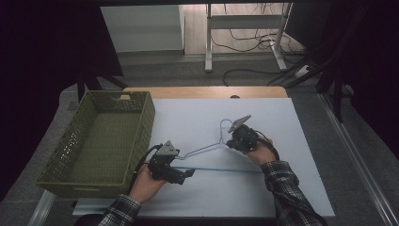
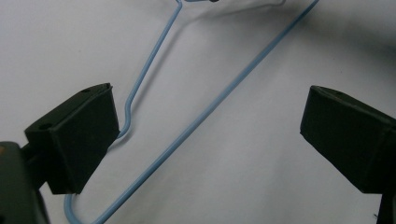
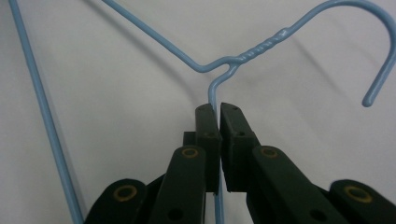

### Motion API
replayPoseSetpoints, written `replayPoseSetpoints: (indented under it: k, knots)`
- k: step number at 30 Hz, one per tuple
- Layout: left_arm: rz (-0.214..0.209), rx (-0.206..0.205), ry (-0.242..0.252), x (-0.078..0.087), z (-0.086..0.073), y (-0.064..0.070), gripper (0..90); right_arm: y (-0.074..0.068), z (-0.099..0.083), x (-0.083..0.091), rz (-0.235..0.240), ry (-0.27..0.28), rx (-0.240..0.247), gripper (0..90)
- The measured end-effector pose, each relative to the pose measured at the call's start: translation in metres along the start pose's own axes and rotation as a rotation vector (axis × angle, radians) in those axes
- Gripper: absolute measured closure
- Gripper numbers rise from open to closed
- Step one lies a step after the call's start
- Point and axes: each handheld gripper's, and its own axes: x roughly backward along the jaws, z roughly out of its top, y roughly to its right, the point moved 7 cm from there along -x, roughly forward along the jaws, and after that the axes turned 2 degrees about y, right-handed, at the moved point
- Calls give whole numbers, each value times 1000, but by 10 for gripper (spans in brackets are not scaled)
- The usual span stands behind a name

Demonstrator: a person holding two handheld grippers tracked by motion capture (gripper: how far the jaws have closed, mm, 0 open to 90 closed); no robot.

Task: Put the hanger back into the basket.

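- A light blue wire hanger (image 1: 221, 150) lies on the white table (image 1: 282, 188), stretched between the two grippers.
- The right gripper (image 1: 234, 141) has its jaws pressed together on the hanger's wire just below the neck; in the right gripper view the thin wire (image 3: 215, 95) runs straight down between the two black pads.
- Ahead of that gripper, the twisted neck (image 3: 261, 46) rises to the right and ends in the curved hook (image 3: 380, 56); one shoulder wire slants away to the upper left, and the long bottom bar (image 3: 42, 116) passes down its left side.
- The left gripper (image 1: 188, 173) is spread wide, its jaws well apart and pinching nothing.
- In the left gripper view, the hanger's bottom bar (image 2: 205, 116) crosses diagonally between the open jaws; the bent corner of the hanger (image 2: 127, 109) sits just beside the left pad.
- Each gripper is held by a hand in a plaid sleeve (image 1: 289, 188), coming in from the near edge.
- An olive green mesh basket (image 1: 141, 122) stands to the left of the left gripper, just beside it, partly hanging over the table's left edge.
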Motion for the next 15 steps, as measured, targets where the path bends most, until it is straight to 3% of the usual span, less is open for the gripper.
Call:
replayPoseSetpoints:
  k: [2, 6, 11, 15]
  knots:
    - [-10, 3, 4, 0, 4, 1, 48, -2, 1, 4, -4, 4, 2, 868]
    - [14, -40, -21, -4, 12, -1, 56, -4, 4, 10, -12, 20, 5, 869]
    - [55, -57, -46, -22, 24, -10, 93, -7, 6, 16, -15, 34, 11, 869]
    - [63, -60, -32, -37, 34, -14, 182, -9, 8, 21, -17, 47, 19, 869]
